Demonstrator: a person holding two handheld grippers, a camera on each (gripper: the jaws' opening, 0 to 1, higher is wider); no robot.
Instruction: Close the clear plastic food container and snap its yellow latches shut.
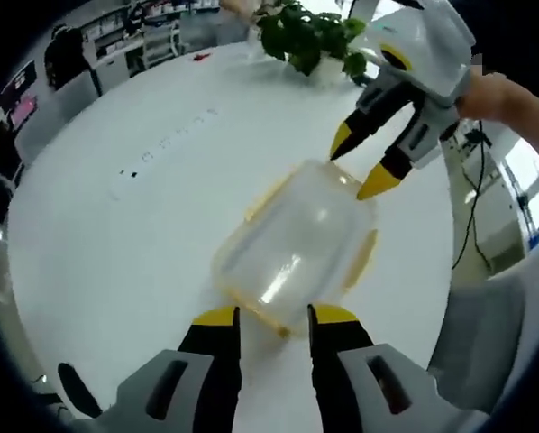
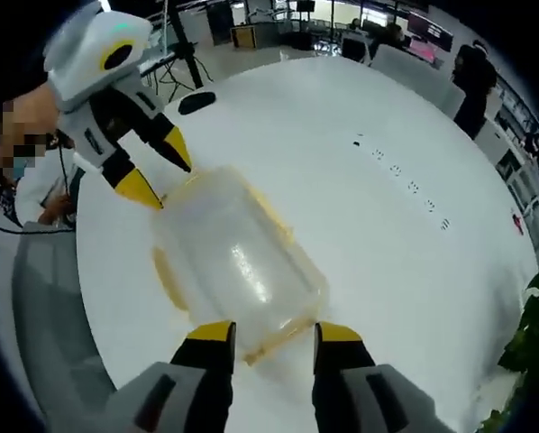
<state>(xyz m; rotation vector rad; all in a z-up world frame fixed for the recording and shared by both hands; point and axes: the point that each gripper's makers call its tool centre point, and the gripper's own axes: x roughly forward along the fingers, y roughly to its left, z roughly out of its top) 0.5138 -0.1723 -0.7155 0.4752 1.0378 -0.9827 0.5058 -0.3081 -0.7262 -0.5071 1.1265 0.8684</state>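
One clear food container lay lid-up on the white tabletop between two tools; left tool and right tool both had jaws apart, gripping nothing.

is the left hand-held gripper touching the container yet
Cannot tell. In the left gripper view the left hand-held gripper straddles the container end, jaw tips at its edge; no plain gap or contact.

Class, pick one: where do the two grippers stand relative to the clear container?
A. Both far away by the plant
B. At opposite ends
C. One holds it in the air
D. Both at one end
B: the left gripper sits at one end of the container and the right gripper at the far end, on the table.
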